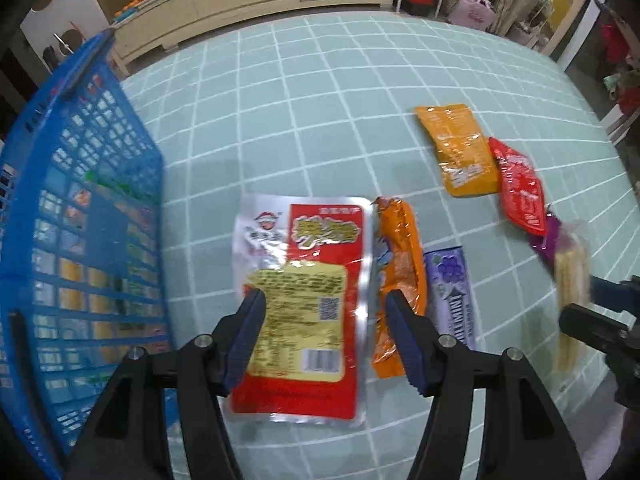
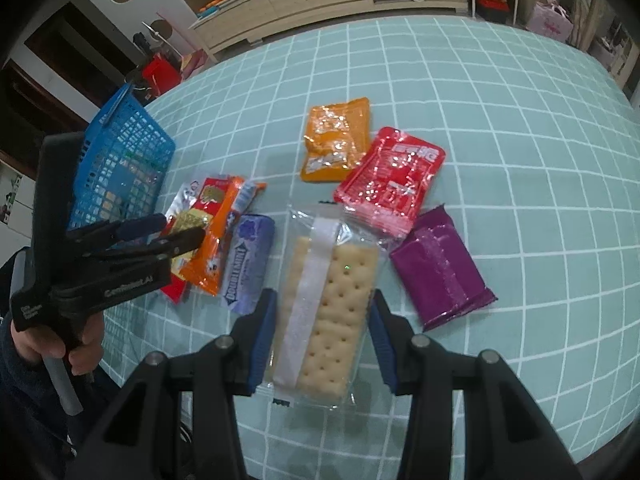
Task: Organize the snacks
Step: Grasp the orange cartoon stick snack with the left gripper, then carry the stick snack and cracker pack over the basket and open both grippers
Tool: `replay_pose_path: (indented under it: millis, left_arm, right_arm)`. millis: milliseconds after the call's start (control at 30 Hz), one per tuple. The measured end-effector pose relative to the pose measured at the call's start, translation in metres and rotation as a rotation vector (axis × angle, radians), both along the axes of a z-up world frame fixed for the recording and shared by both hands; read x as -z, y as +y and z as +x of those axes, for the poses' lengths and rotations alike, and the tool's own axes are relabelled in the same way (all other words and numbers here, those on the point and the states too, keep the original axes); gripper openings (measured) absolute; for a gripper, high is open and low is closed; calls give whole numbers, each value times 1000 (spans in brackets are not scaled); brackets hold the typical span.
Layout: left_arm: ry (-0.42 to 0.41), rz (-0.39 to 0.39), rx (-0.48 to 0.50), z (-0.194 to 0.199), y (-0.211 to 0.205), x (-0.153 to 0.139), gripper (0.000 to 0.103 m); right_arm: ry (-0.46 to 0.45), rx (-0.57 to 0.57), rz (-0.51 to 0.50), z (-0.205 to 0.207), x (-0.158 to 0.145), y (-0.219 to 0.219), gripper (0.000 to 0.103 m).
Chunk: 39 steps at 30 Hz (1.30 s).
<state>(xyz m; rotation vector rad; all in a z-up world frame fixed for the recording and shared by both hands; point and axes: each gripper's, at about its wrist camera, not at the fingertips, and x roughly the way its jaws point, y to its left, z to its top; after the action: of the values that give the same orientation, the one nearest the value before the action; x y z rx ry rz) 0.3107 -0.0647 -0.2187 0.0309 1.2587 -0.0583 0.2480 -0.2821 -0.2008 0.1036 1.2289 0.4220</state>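
My left gripper [image 1: 326, 332] hangs open, pointing down over a red, yellow and silver snack packet [image 1: 304, 280] that lies flat on the table; its pads do not press on it. Left of it stands a blue mesh basket [image 1: 80, 240] with several snacks inside. My right gripper [image 2: 322, 338] is shut on a clear packet of crackers [image 2: 324, 312], held by its long sides. In the left wrist view that cracker packet [image 1: 572, 276] shows blurred at the right edge. The left gripper [image 2: 180, 230] appears in the right wrist view beside the basket [image 2: 120, 168].
On the teal checked tablecloth [image 2: 520, 160] lie a long orange packet [image 1: 396, 272], a purple gum pack [image 1: 452, 292], an orange pouch [image 2: 336, 140], a red pouch [image 2: 392, 176] and a purple packet [image 2: 440, 268]. A person's hand [image 2: 80, 348] holds the left gripper. A cabinet stands behind.
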Motion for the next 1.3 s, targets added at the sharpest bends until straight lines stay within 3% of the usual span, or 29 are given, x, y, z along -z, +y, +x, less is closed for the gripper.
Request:
replay_pose_path:
  millis: [367, 567, 700, 833, 1033, 1300]
  left_arm:
    - [-31, -20, 113, 12, -34, -3, 58]
    - [8, -86, 136, 15, -46, -1, 45]
    - [10, -104, 161, 13, -56, 3, 22]
    - [17, -58, 190, 11, -68, 3, 14]
    - [-4, -65, 179, -5, -66, -8, 8]
    - [-78, -89, 173, -35, -44, -50, 8]
  right_arm:
    - [20, 19, 31, 8, 14, -8, 50]
    - [13, 27, 44, 11, 14, -12, 50]
    - [14, 34, 43, 11, 14, -13, 50]
    - [18, 39, 40, 11, 12, -11, 50]
    - [-7, 34, 23, 6, -6, -3, 50]
    - [-84, 3, -5, -8, -48, 21, 50]
